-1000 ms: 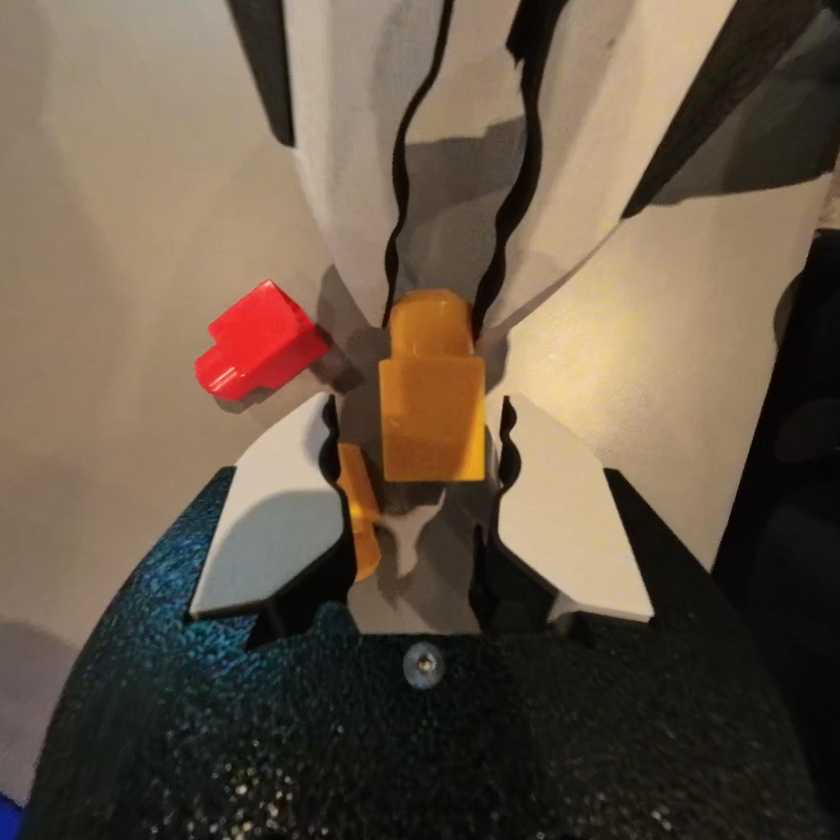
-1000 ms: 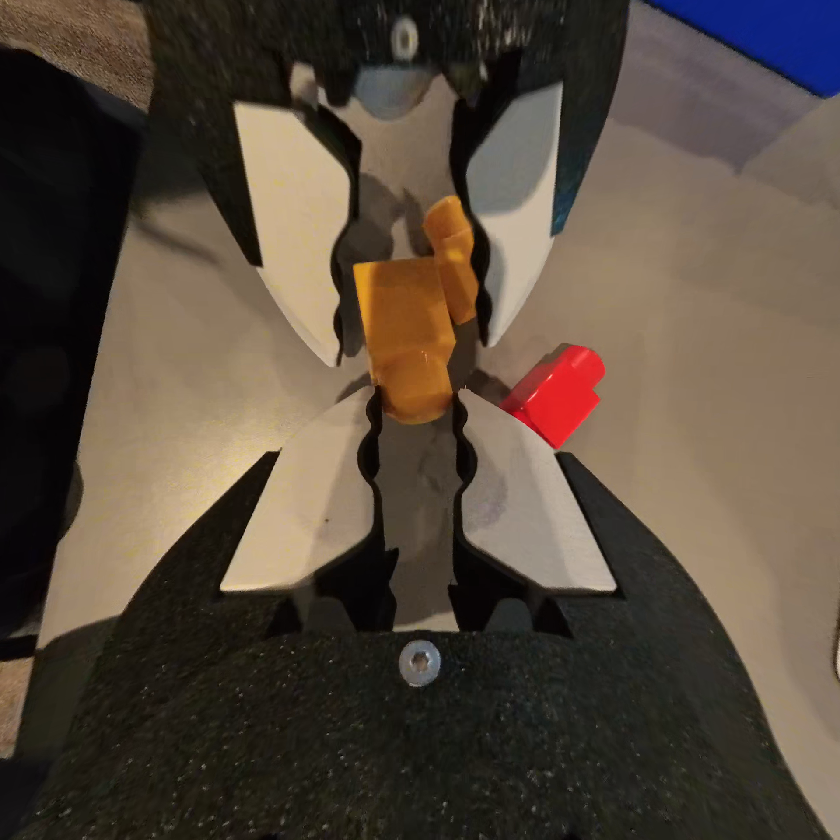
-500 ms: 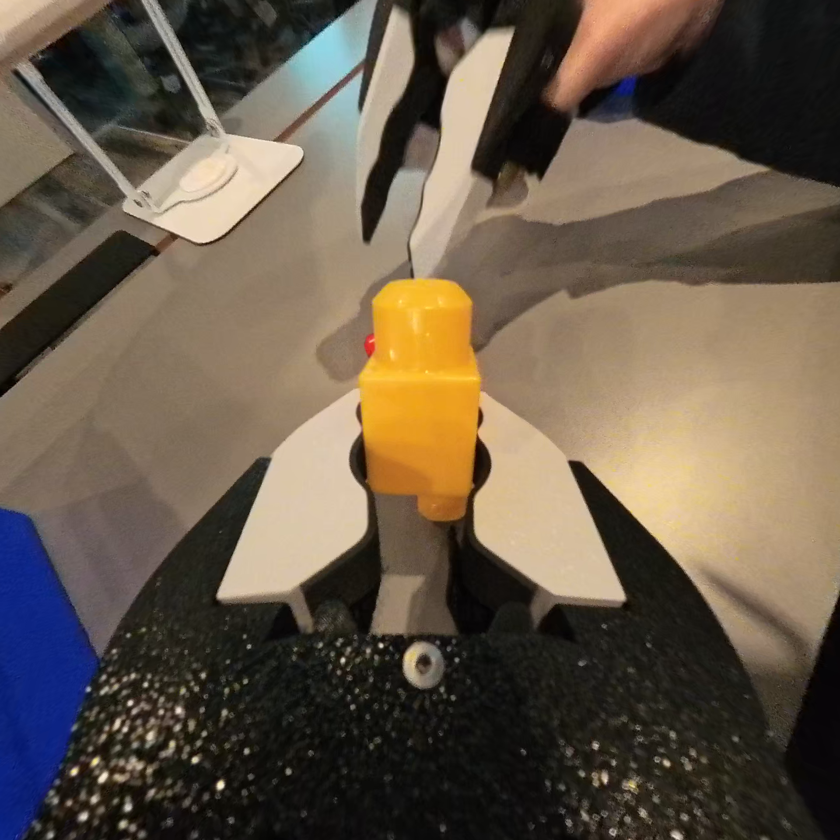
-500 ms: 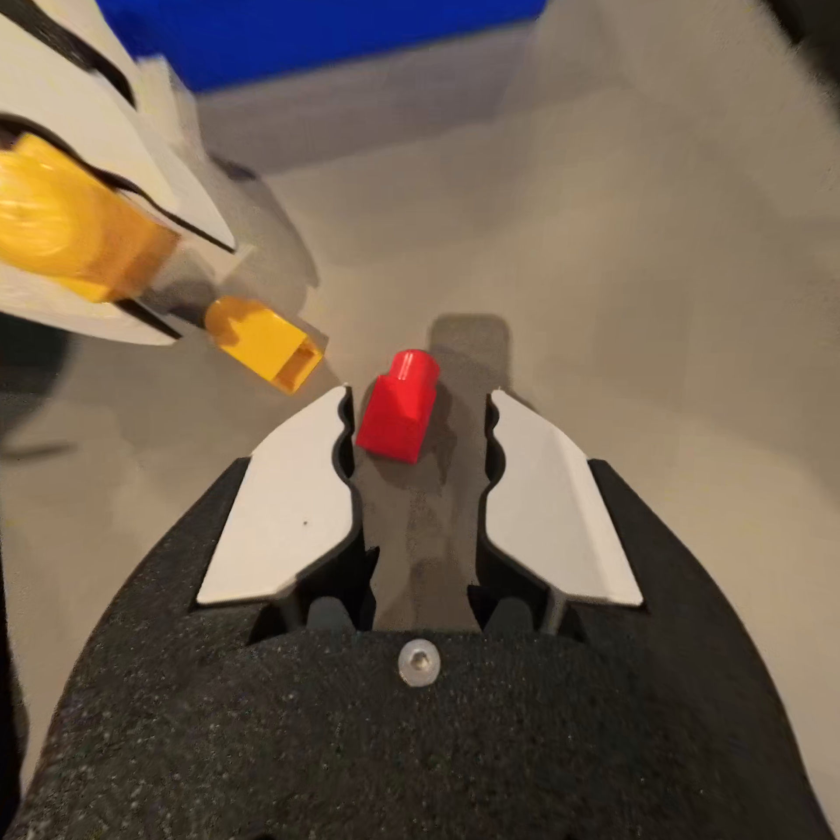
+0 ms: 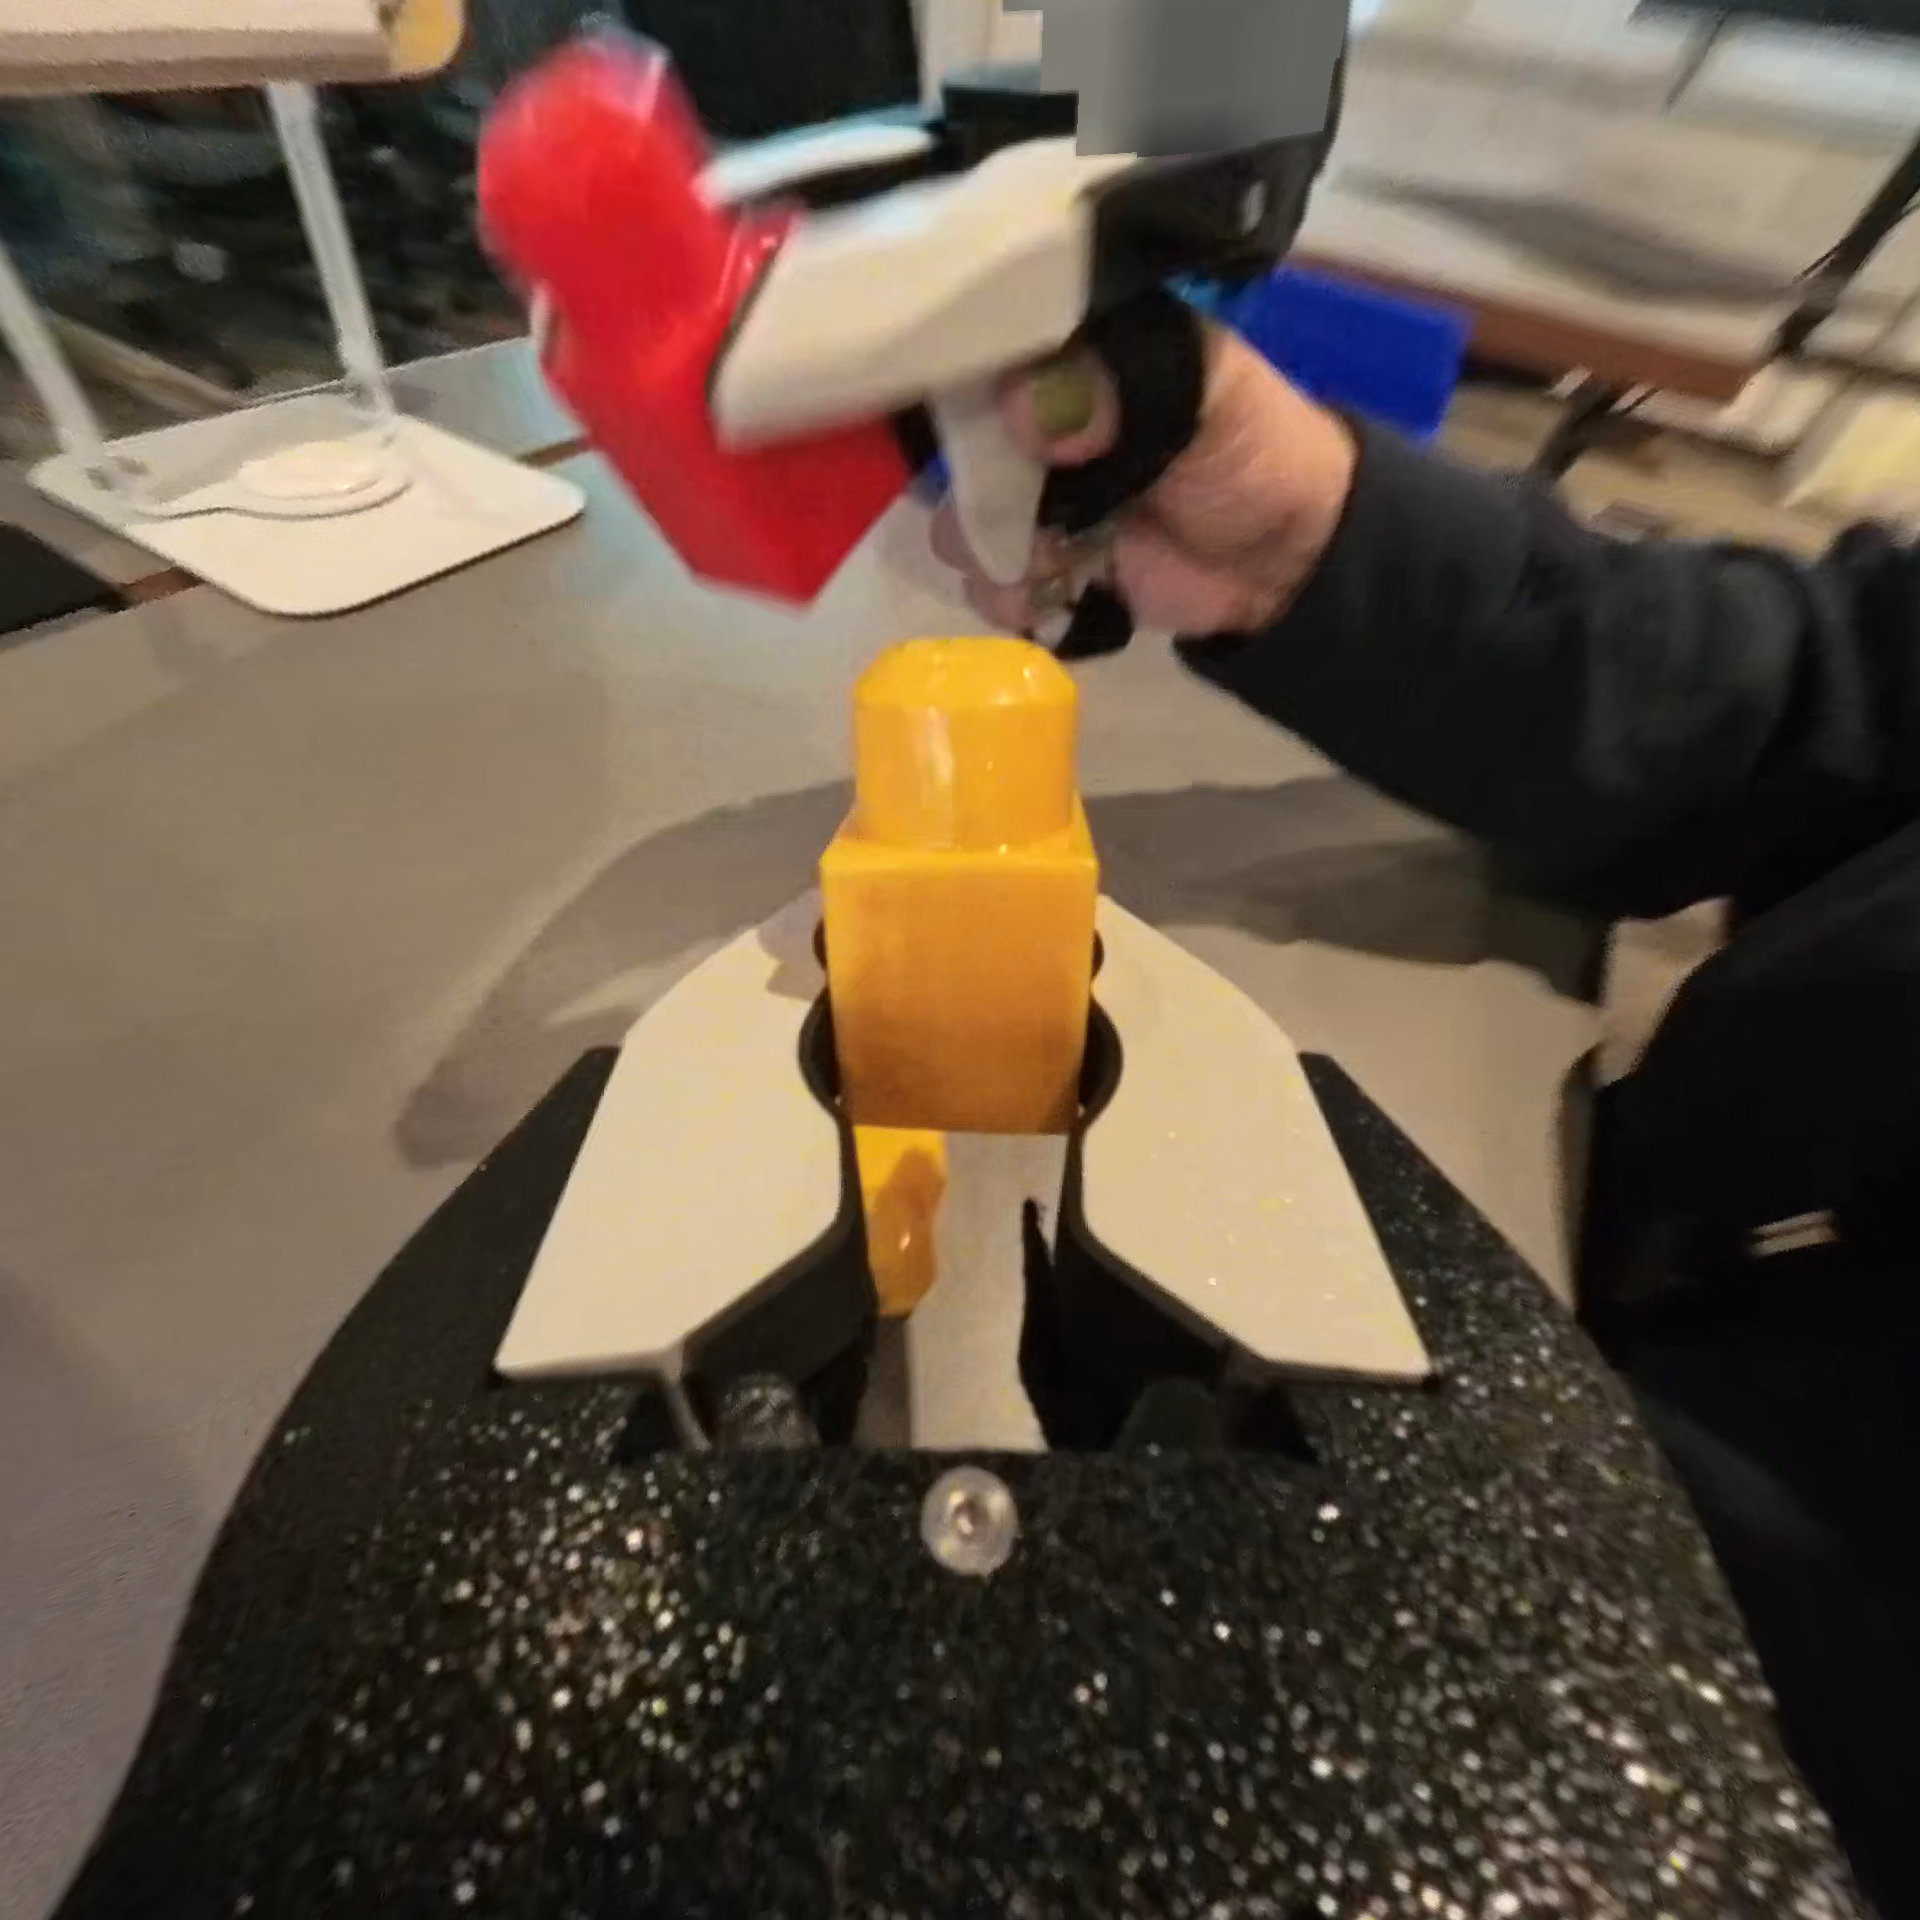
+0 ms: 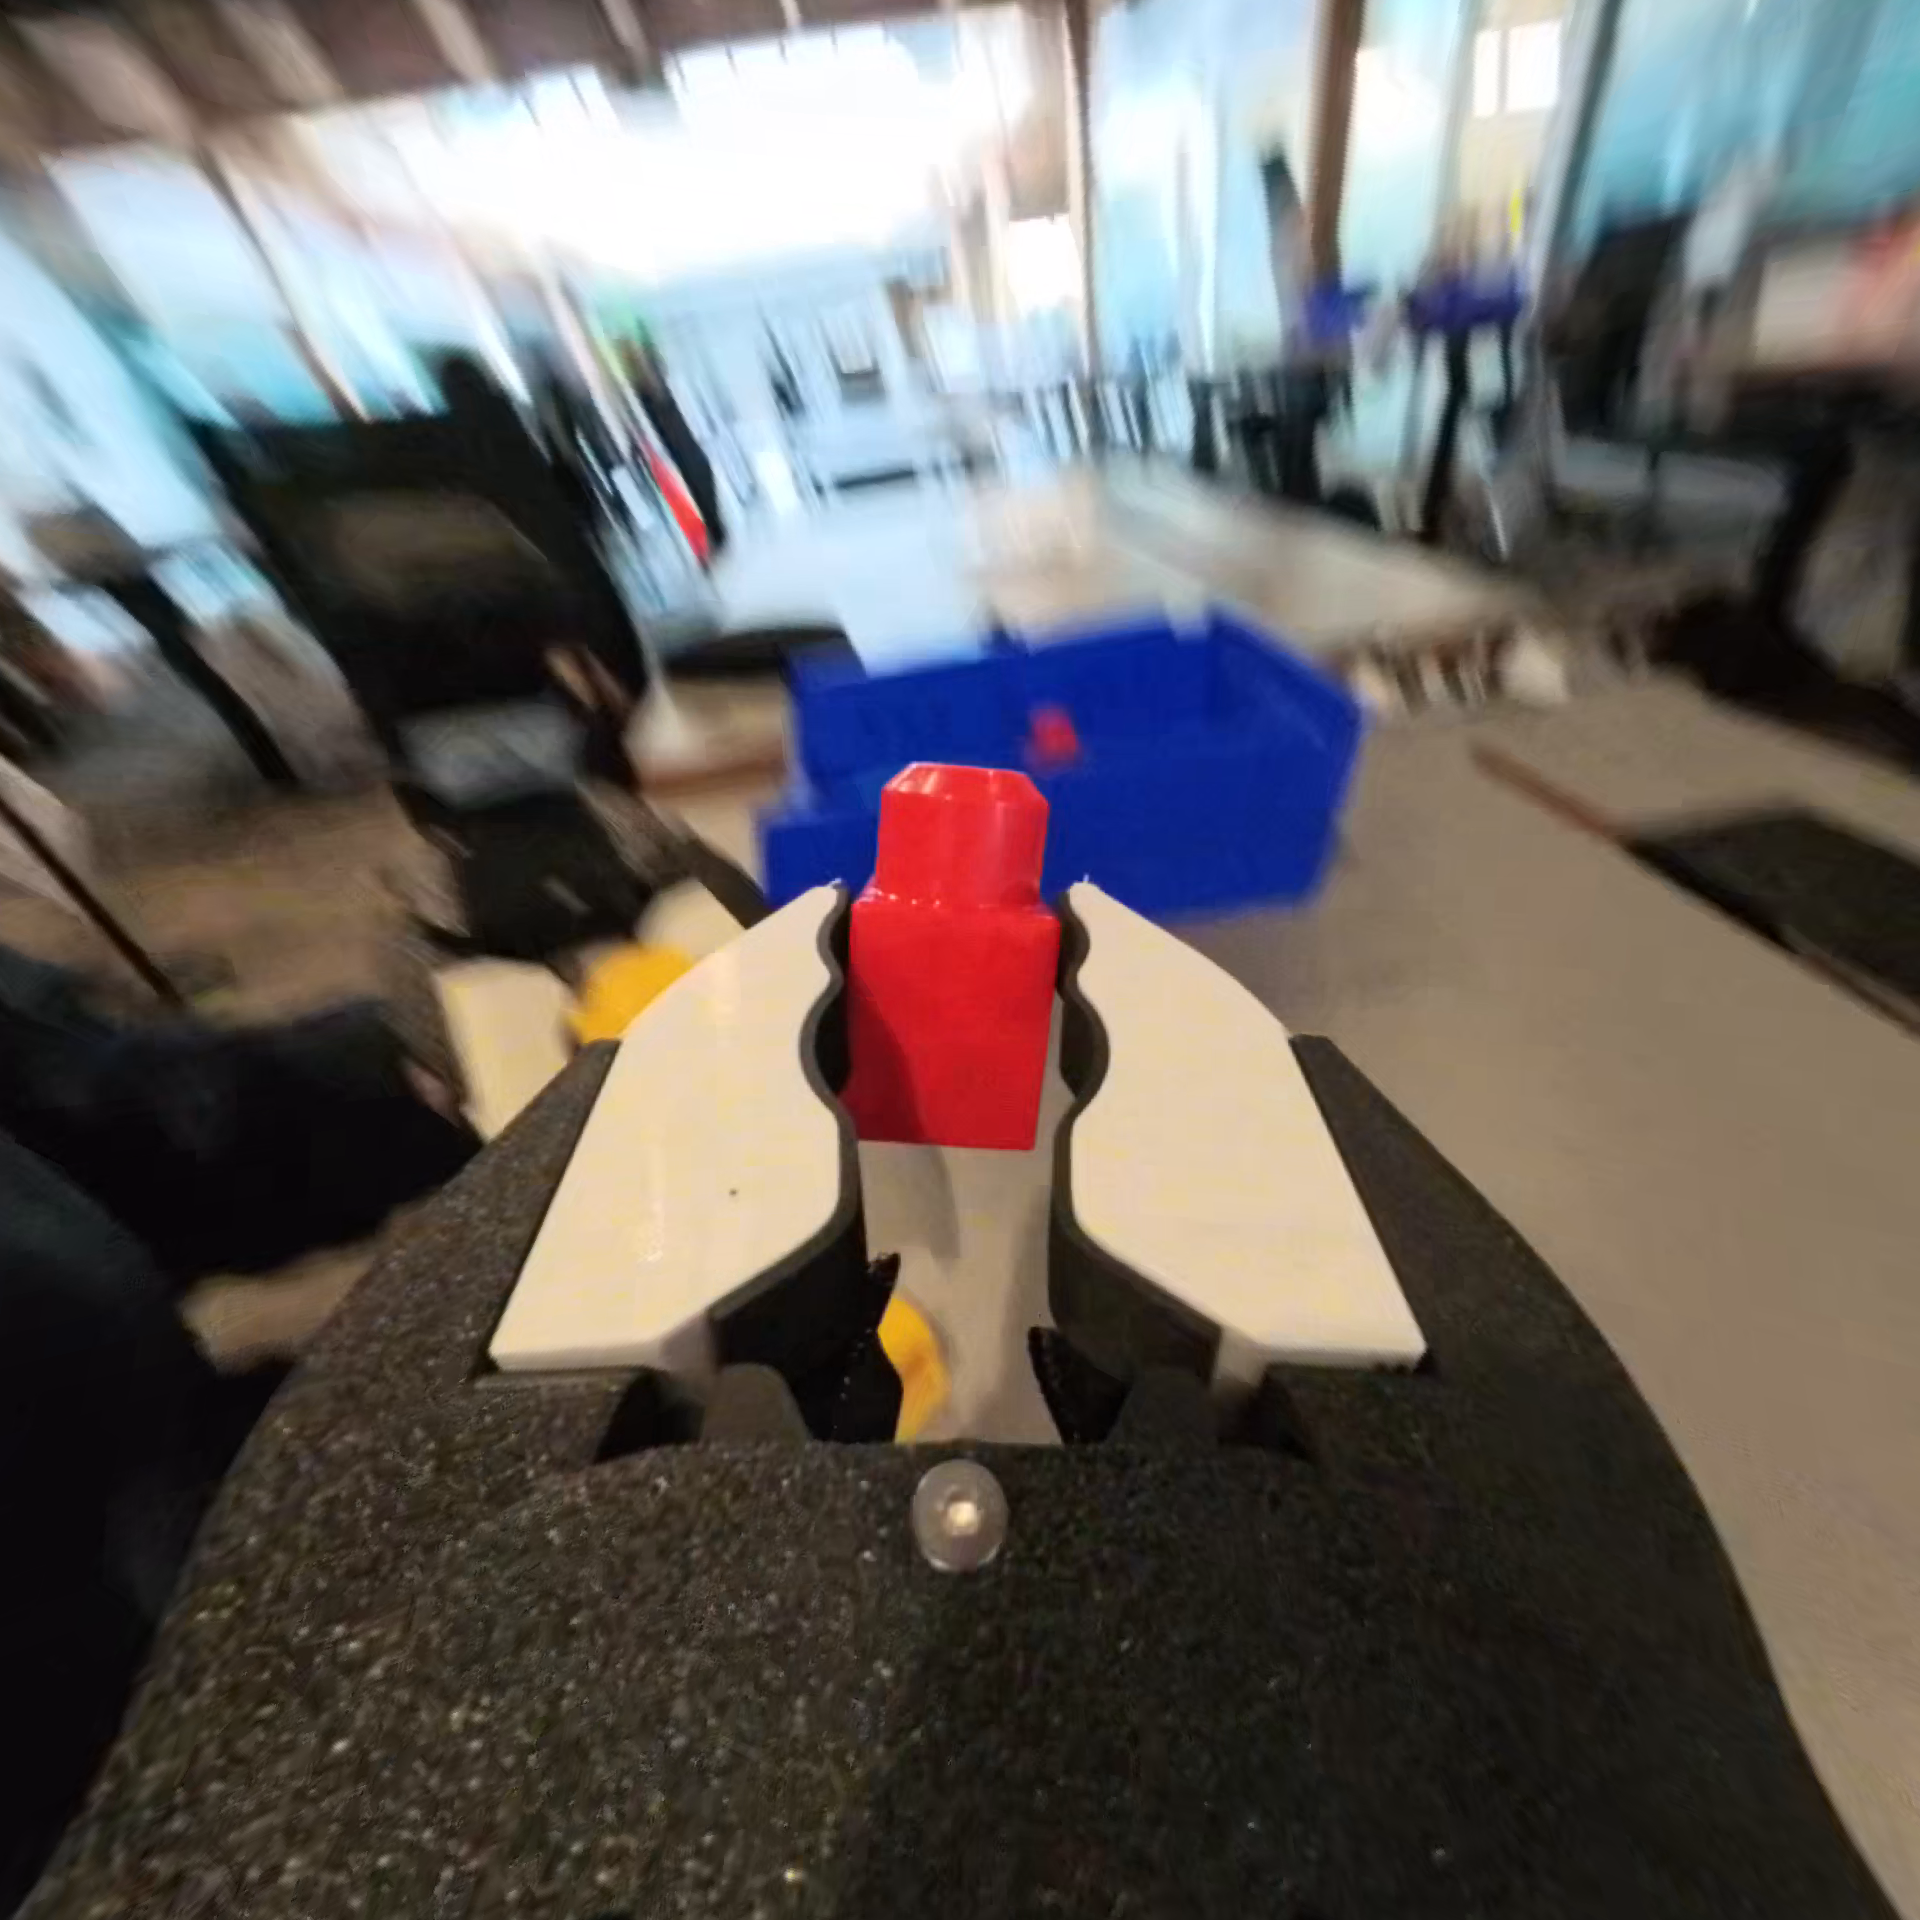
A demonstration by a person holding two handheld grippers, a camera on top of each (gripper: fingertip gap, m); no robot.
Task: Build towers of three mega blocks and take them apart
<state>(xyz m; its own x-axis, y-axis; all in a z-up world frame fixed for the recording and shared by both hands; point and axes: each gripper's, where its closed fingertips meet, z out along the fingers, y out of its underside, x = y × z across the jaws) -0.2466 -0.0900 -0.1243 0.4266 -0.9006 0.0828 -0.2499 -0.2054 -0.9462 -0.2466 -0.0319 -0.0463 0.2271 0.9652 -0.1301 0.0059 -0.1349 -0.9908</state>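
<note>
In the left wrist view my left gripper (image 5: 961, 935) is shut on a yellow block (image 5: 961, 935), held stud up above the grey table (image 5: 312, 883). A second yellow block (image 5: 904, 1226) shows below through the gap between the fingers. My right gripper (image 5: 748, 312) hangs above and beyond it, shut on a red block (image 5: 665, 312) that is tilted and blurred. In the right wrist view my right gripper (image 6: 951, 904) presses both pads on the red block (image 6: 951, 997), stud pointing away. The left gripper's yellow block (image 6: 623, 987) shows at the left, and the loose yellow block (image 6: 909, 1361) below.
A blue bin (image 6: 1195, 790) stands on the table beyond the right gripper, with something red inside; it also shows in the left wrist view (image 5: 1351, 343). A white lamp base (image 5: 312, 509) stands at the far left. A person's hand (image 5: 1226, 499) and dark sleeve reach in from the right.
My left gripper closed on the yellow block and lifted it. My right gripper let go of that block's stud, opened around the red block on the table, closed on it and raised it.
</note>
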